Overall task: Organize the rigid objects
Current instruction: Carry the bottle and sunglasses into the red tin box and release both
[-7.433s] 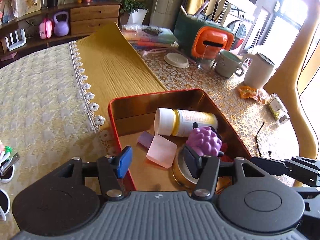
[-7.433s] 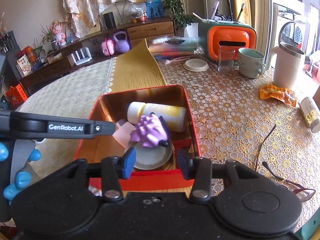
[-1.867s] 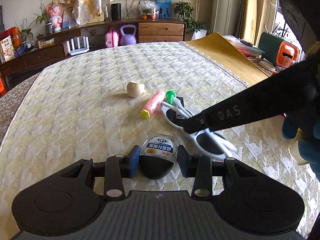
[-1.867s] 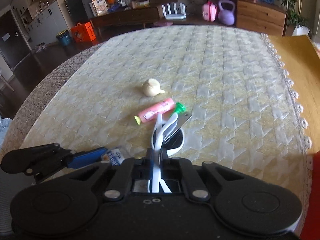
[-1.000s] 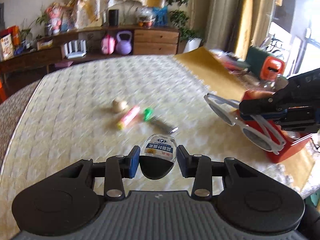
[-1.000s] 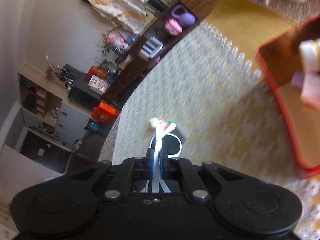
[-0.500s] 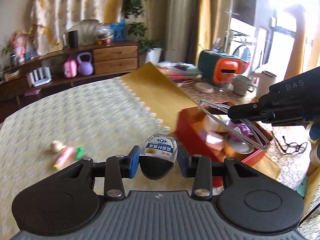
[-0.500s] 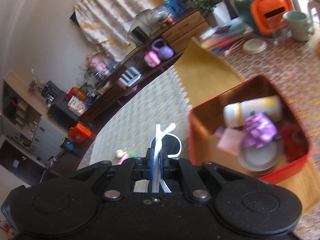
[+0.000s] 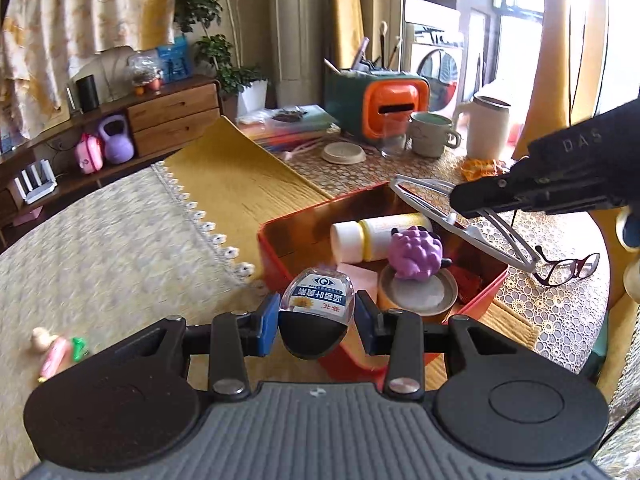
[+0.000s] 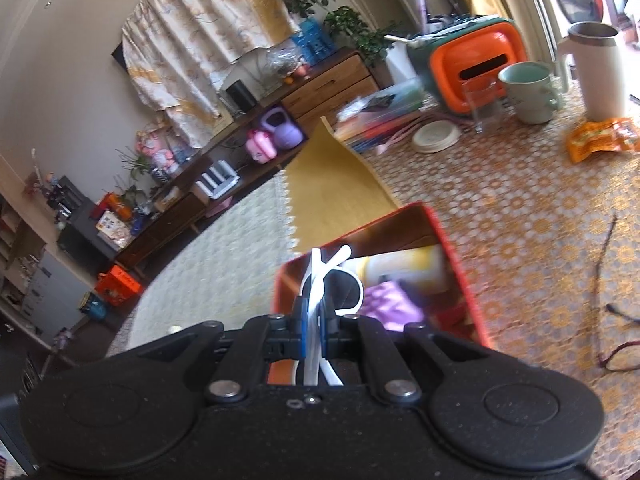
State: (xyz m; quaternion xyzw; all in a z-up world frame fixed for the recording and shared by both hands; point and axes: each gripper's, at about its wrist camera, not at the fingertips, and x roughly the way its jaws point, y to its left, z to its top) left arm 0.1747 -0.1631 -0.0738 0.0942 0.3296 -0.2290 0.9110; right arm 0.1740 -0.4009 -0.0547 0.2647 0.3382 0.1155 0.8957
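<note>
My left gripper (image 9: 316,322) is shut on a small clear bottle with a black cap and a blue-and-white label (image 9: 318,296), held just in front of the red tin box (image 9: 280,256). The box holds a yellow bottle with a white cap (image 9: 376,234), a purple grape toy (image 9: 416,254), a pink block (image 9: 362,276) and a round lid (image 9: 420,294). My right gripper (image 10: 314,326) is shut on white-framed sunglasses (image 10: 340,280) and hangs over the red tin box (image 10: 460,256). In the left wrist view those sunglasses (image 9: 464,220) hover above the box's right side.
Dark-rimmed glasses (image 9: 568,268) lie on the lace cloth right of the box. An orange-fronted case (image 9: 394,110), a glass, a mug (image 9: 430,134) and a white jug (image 9: 488,128) stand behind. A pink tube (image 9: 54,358) and small items lie on the quilted cloth at left.
Both grippers have carried their loads to the right, from over the quilted cloth to the red box. The box looks nearer now, and the sunglasses hang over it.
</note>
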